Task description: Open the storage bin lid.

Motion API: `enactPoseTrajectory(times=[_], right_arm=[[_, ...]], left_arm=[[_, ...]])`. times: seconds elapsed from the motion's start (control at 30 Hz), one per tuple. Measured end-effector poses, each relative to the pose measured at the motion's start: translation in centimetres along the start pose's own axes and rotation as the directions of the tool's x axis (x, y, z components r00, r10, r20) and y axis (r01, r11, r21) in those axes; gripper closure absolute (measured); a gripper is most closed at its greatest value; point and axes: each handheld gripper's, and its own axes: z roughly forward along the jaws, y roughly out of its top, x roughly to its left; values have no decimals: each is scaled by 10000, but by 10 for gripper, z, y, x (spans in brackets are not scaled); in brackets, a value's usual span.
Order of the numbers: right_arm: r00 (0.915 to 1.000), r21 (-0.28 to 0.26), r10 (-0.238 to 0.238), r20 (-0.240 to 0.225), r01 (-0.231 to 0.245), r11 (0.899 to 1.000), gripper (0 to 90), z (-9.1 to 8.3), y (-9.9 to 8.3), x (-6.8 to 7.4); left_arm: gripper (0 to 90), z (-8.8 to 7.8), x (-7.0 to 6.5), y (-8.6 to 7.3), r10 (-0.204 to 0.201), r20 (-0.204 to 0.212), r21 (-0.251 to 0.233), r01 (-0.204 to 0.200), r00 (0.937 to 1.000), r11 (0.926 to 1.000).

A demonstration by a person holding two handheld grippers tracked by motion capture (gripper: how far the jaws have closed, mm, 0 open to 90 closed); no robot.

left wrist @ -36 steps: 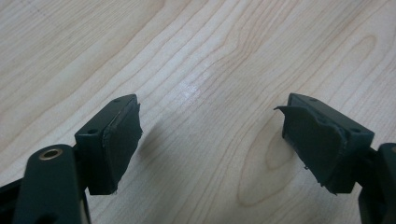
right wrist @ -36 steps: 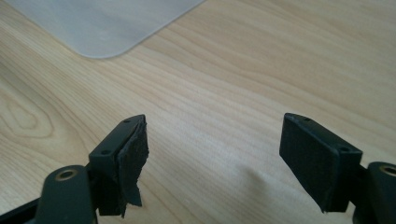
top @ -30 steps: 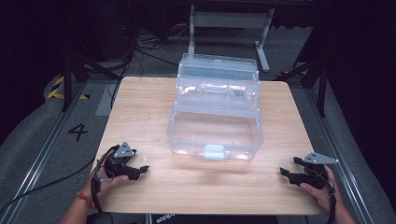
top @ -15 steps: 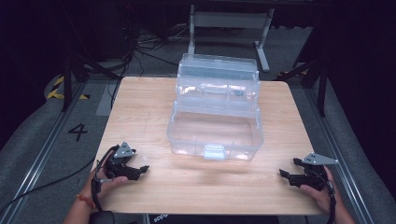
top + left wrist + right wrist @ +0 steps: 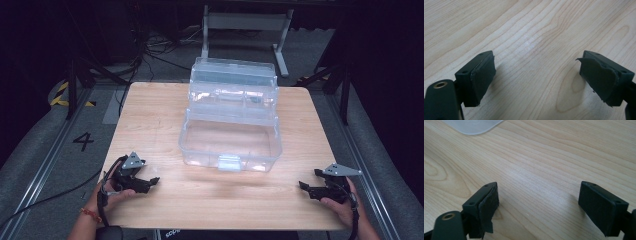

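While the clear box (image 5: pixel 231 125) sits mid-tabletop (image 5: pixel 150 120), the left claw (image 5: pixel 150 182) gapes empty; the right claw (image 5: pixel 306 188), just widening, grips nothing.

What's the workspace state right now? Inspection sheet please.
Surface: wooden table, bare around the box.
Job's things: clear plastic box, tiered trays spread open, mid-table, looks empty, latch facing the person.
Clutter: nothing seen.
Grippers: left tool near front left corner, open, nothing between jaws; right tool near front right corner, jaws have just been opening, nothing between them.
Cables: left tool's cable trails off to the floor; more cables behind the table.
Surroundings: dark floor, floor mark 4, metal stand.
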Motion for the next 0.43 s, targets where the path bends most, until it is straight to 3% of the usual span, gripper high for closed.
enactPoseTrajectory(times=[0.43], right_arm=[[10000, 37, 34, 38, -34, 10000, 151, 1, 1, 0]], left_arm=[[137, 0, 0, 0, -41, -67, 34, 41, 10000, 10000]])
